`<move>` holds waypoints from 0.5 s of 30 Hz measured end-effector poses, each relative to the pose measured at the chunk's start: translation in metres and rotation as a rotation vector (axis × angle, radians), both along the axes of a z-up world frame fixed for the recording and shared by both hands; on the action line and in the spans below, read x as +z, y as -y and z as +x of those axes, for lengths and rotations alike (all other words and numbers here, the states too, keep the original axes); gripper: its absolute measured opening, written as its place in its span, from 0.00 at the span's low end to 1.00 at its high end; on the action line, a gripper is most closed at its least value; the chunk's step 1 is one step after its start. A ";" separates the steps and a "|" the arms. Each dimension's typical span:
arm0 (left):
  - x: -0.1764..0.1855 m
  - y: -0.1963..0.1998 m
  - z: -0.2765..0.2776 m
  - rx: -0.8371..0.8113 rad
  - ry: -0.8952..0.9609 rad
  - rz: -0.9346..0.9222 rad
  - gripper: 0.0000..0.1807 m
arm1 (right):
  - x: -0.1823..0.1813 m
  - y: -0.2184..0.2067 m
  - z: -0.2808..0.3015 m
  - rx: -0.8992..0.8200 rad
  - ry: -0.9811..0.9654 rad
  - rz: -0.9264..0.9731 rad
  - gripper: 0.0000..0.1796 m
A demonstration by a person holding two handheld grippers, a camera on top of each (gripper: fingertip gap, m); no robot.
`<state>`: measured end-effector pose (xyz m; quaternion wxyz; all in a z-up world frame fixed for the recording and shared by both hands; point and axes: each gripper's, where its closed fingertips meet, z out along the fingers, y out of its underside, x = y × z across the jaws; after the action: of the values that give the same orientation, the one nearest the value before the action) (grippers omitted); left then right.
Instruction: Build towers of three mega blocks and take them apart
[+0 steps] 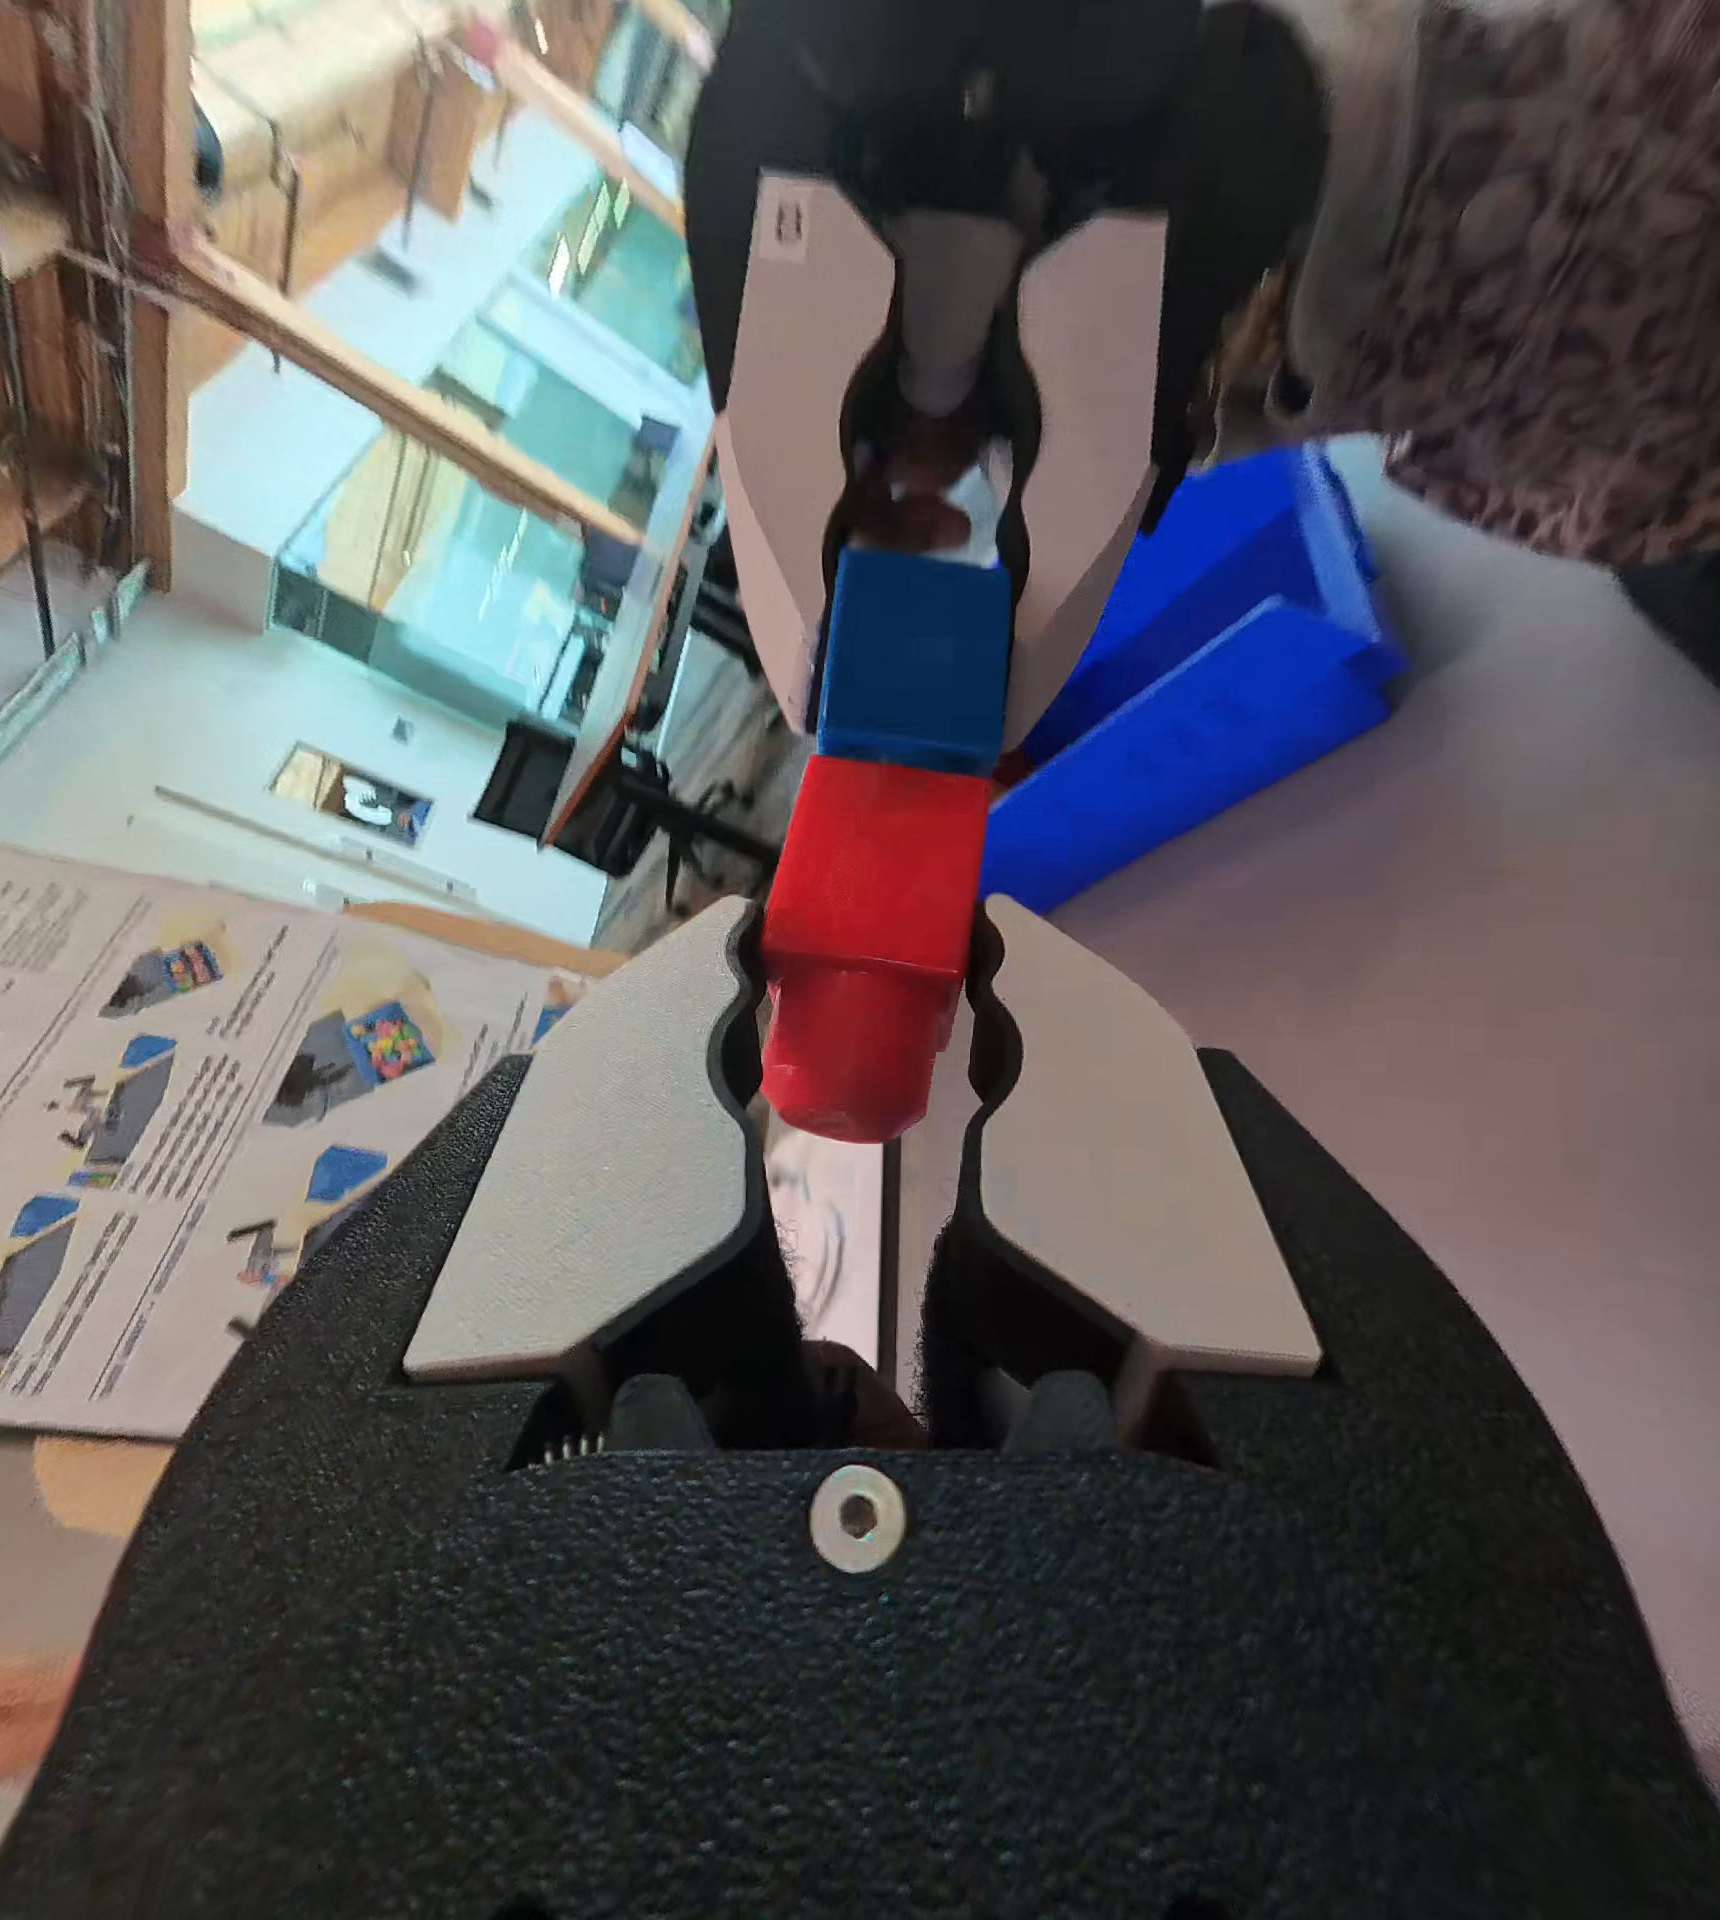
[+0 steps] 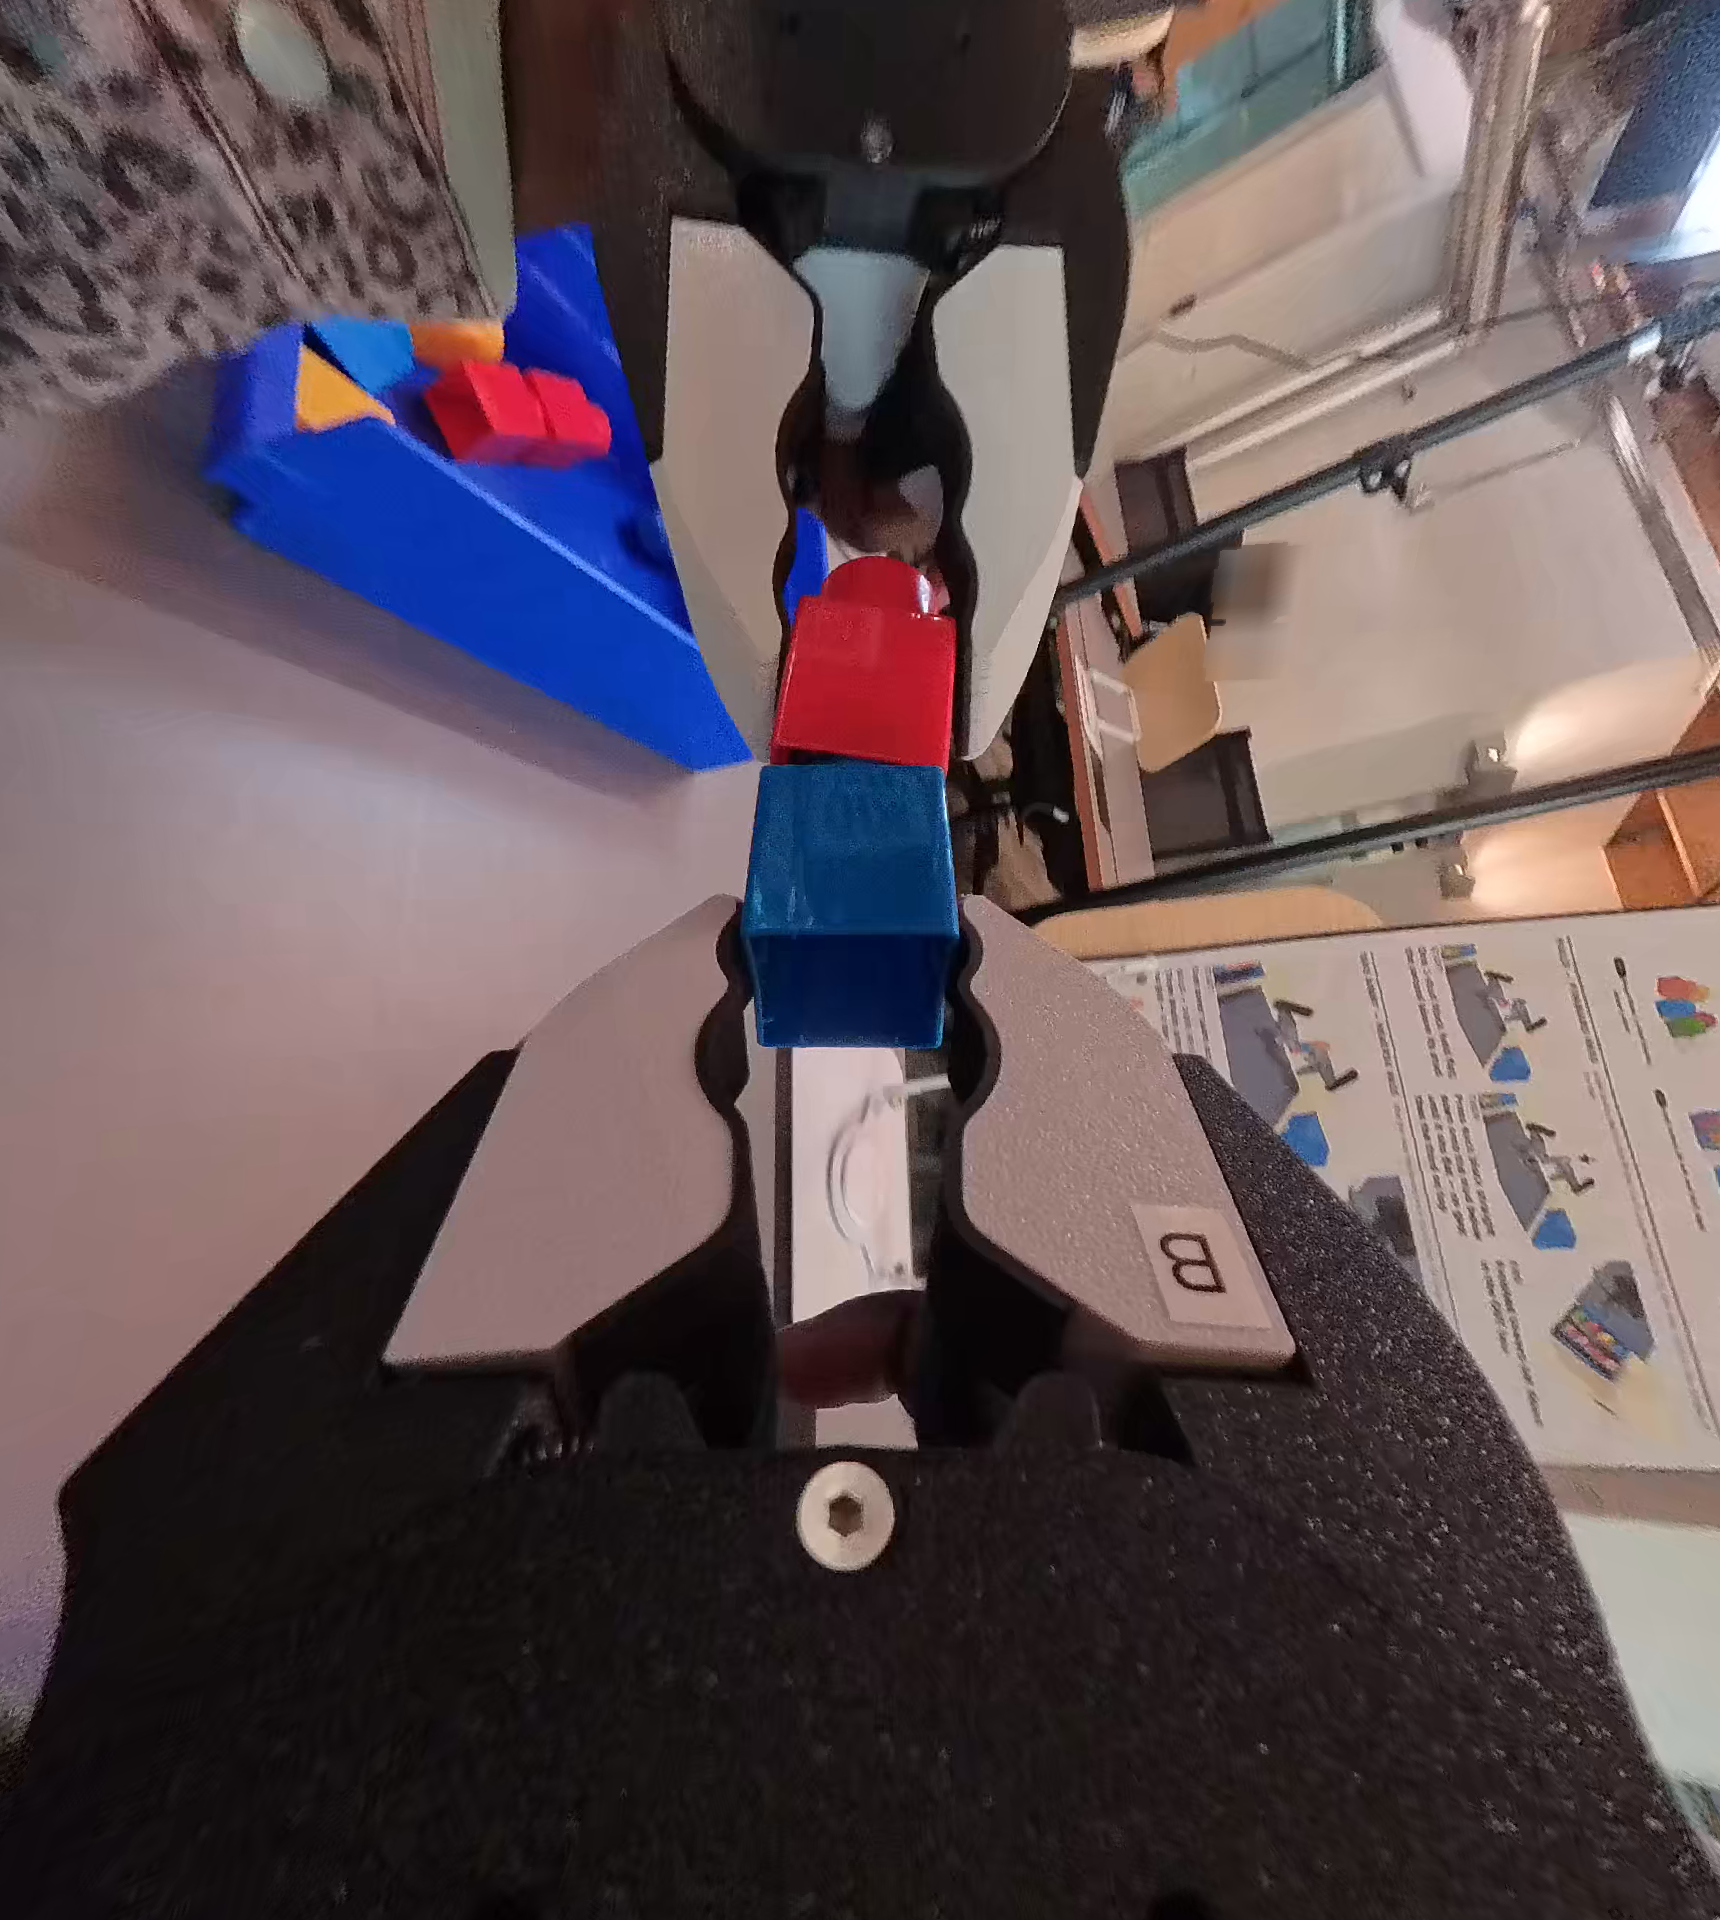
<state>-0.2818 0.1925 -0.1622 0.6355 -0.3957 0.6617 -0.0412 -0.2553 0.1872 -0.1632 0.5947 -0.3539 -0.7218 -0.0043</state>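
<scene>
My left gripper (image 1: pixel 864 951) is shut on a red block (image 1: pixel 866 925), held in the air with its stud pointing back at the camera. A blue block (image 1: pixel 913 660) is joined to the red block's far end. My right gripper (image 1: pixel 913 582) faces the left one and is shut on that blue block. In the right wrist view my right gripper (image 2: pixel 848 951) grips the blue block (image 2: pixel 848 904), with the red block (image 2: pixel 866 675) beyond it inside the left gripper (image 2: pixel 866 665). Both views are tilted sideways.
A blue bin (image 2: pixel 482 540) stands on the pale table (image 2: pixel 212 935), holding red (image 2: pixel 513 410), orange and blue blocks; it also shows in the left wrist view (image 1: pixel 1220 665). A printed instruction sheet (image 1: pixel 108 1091) lies on the table. A person in patterned clothing (image 1: pixel 1614 260) stands close by.
</scene>
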 end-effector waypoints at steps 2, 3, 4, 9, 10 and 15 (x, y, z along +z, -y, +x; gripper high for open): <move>0.005 0.004 0.002 -0.037 0.038 -0.006 0.20 | 0.006 0.005 -0.001 0.056 -0.049 -0.018 0.19; 0.006 0.005 0.002 -0.041 0.049 -0.011 0.20 | 0.008 0.006 -0.001 0.084 -0.076 -0.026 0.19; 0.009 0.006 0.003 -0.050 0.068 -0.019 0.20 | 0.012 0.008 -0.002 0.121 -0.114 -0.039 0.20; 0.044 0.029 0.010 -0.239 0.323 -0.082 0.20 | 0.042 0.023 0.002 0.390 -0.407 -0.224 0.20; 0.049 0.032 0.011 -0.266 0.355 -0.097 0.20 | 0.047 0.025 0.004 0.441 -0.454 -0.262 0.19; 0.049 0.037 0.014 -0.297 0.362 -0.171 0.20 | 0.050 0.027 0.007 0.542 -0.513 -0.370 0.20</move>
<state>-0.2673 0.1559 -0.1129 0.6950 -0.3327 0.5819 -0.2603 -0.2483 0.1600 -0.1133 0.6611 -0.2415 -0.6060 0.3706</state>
